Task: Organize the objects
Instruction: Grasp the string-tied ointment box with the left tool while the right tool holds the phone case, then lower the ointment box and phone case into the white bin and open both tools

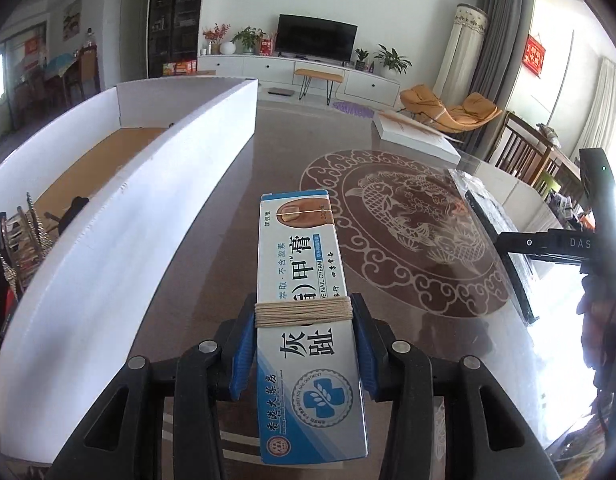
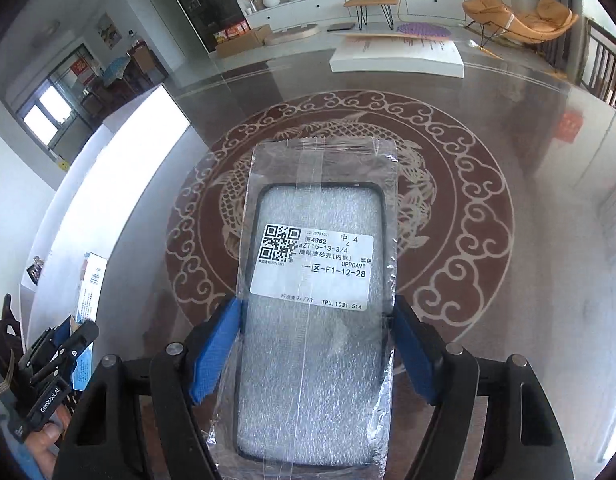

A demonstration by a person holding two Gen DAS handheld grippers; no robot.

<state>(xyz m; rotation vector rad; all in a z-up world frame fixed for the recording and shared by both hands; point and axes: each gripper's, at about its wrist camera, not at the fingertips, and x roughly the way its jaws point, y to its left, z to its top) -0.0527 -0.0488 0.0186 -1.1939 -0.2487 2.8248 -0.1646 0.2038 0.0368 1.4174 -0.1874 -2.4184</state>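
Note:
My left gripper [image 1: 304, 312] is shut on a white and blue nail cream box [image 1: 300, 256] wound with tan string, held above the glass table beside the white cardboard box [image 1: 148, 216]. My right gripper [image 2: 315, 312] is shut on a phone case in a clear plastic bag [image 2: 319, 320] with a white barcode label, held over the table's round fish pattern. The bagged case also shows at the right of the left wrist view [image 1: 495, 232]. The cream box and left gripper show at the lower left of the right wrist view [image 2: 90, 292].
The white cardboard box is long and open-topped, with a brown floor and dark items inside [image 1: 74, 208]. A flat white box [image 2: 395, 56] lies at the table's far edge. The glass table [image 1: 407, 216] has a round fish pattern. Chairs stand on the right.

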